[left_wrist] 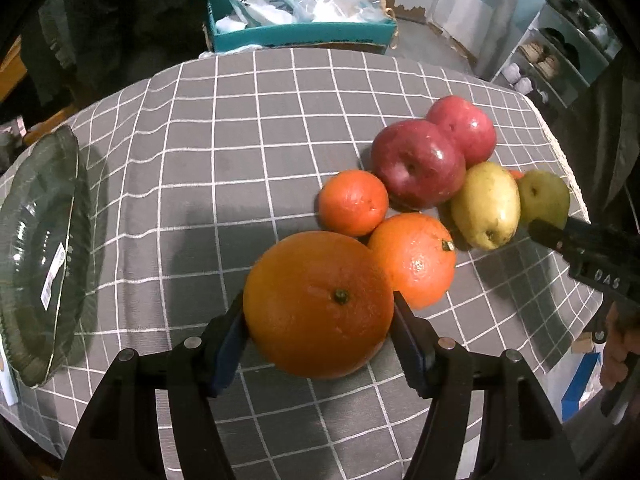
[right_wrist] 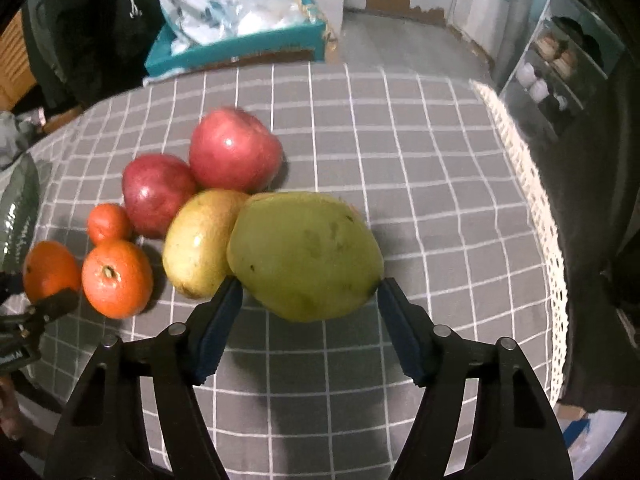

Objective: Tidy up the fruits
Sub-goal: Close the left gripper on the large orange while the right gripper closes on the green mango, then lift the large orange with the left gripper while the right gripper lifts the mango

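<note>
Orange, red and yellow-green fruit sit in one tight cluster on the grey checked surface (left_wrist: 256, 128); none is sorted out yet.

Left tool (left_wrist: 319, 334): jaws either side of the big orange (left_wrist: 318, 304), blue pads at its flanks and apparently touching. The orange looks to rest on the cloth, nearest the camera and just beside the mid orange (left_wrist: 414, 258). Judged a grasp at the closing stage, not a lift.

Right tool (right_wrist: 310, 308): jaws flank the green pear (right_wrist: 306, 256). Left pad meets the fruit's lower edge, right pad sits at its tip. Firm contact cannot be confirmed from the right wrist view. The pear touches the yellow pear (right_wrist: 200, 242).

Rest of cluster:
- small orange (left_wrist: 354, 202), behind the mid one
- two apples, near apple (left_wrist: 418, 162) and far apple (left_wrist: 462, 128), touching each other
- yellow pear against the near apple

Glass plate (left_wrist: 38, 256) lies at the far left edge of the surface, well apart from the fruit, a barcode label showing on it and no fruit visible in it. Probably the destination, though the task does not say so.

Progress: near the start. Nothing placed; seven fruits remain, two of them being taken. Left to do: lift both, carry them clear of the pile, then group the others by kind.
</note>
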`<state>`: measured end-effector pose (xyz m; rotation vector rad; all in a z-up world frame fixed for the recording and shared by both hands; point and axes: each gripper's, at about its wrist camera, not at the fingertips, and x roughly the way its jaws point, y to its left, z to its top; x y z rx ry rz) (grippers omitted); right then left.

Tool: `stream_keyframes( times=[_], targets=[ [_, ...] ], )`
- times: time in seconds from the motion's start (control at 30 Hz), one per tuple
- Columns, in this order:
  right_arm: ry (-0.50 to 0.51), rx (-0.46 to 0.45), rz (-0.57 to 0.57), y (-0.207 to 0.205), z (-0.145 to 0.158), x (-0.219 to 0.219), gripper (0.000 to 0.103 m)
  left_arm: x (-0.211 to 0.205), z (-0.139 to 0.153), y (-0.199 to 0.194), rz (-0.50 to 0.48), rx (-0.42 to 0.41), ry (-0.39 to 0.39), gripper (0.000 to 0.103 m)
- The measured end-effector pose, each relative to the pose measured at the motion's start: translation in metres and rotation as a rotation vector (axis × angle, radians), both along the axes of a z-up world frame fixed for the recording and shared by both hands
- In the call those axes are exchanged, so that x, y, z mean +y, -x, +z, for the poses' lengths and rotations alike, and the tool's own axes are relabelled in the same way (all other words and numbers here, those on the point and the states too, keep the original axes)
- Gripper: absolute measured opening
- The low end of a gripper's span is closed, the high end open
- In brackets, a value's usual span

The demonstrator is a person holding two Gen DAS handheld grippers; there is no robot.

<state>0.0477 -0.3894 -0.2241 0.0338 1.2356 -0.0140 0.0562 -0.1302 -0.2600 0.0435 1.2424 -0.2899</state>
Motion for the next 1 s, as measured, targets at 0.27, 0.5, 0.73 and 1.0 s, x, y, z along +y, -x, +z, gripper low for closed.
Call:
stream_keyframes(
  times=[0.27,0.5,0.73,1.0],
  targets=[
    [0.016,0.108,-0.001,-0.002,-0.039,0.006,0.068,0.000,-0.004,-0.003,0.017,0.013,0.007,0.068],
    [0.016,0.091,0.017,-0.003,-0.044,0.008,0.071,-0.001,-0.007,-0.009,0.028,0.035,0.012,0.068],
    [0.007,0.086,0.024,-0.008,-0.044,0.022,0.081,0.002,-0.009,-0.011,0.037,0.041,0.019,0.068],
    [0.013,0.075,0.029,-0.025,-0.042,0.028,0.084,0.004,-0.009,-0.013,0.046,0.049,0.022,0.068]
  ],
)
